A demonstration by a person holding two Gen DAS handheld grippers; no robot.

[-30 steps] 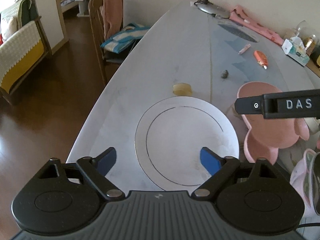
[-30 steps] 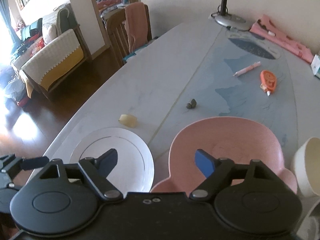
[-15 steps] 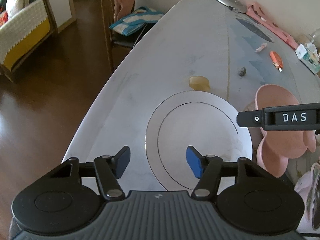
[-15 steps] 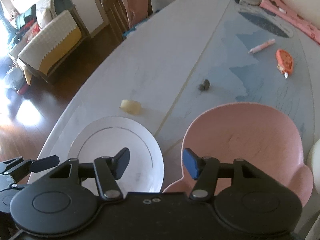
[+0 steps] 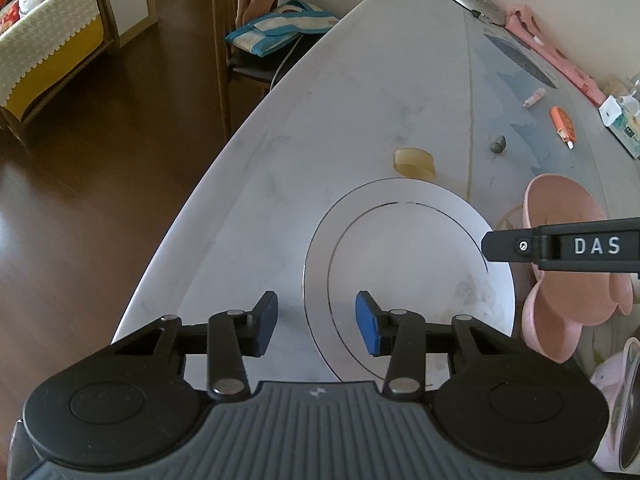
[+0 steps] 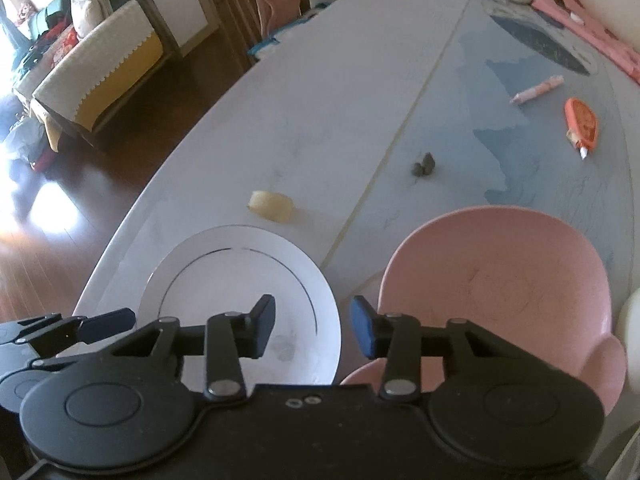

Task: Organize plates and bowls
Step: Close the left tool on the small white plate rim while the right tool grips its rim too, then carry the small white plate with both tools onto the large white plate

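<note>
A white plate [image 5: 408, 256] with a thin dark ring lies flat near the table's near end; it also shows in the right wrist view [image 6: 240, 300]. A pink bowl-shaped plate [image 6: 496, 292] lies right of it, seen at the right edge of the left wrist view [image 5: 568, 264]. My left gripper [image 5: 316, 322] is open and empty, its jaws either side of the white plate's near-left rim. My right gripper [image 6: 312, 330] is open and empty, above the gap between the white plate and the pink plate. Its finger [image 5: 560, 246] crosses the left wrist view.
On the white table [image 5: 360, 92] lie a yellowish tape roll [image 6: 272, 206], a small dark lump [image 6: 424, 164], an orange correction tape [image 6: 582, 122] and a pink pen [image 6: 538, 89]. A cream bowl edge [image 6: 630, 328] is at the far right. A chair [image 5: 256, 40] stands at the table's left edge.
Both grippers' jaws have narrowed from wide open to a smaller gap. Both have tilted down and come closer to the plates; the left one shifted left over the white plate's rim.
</note>
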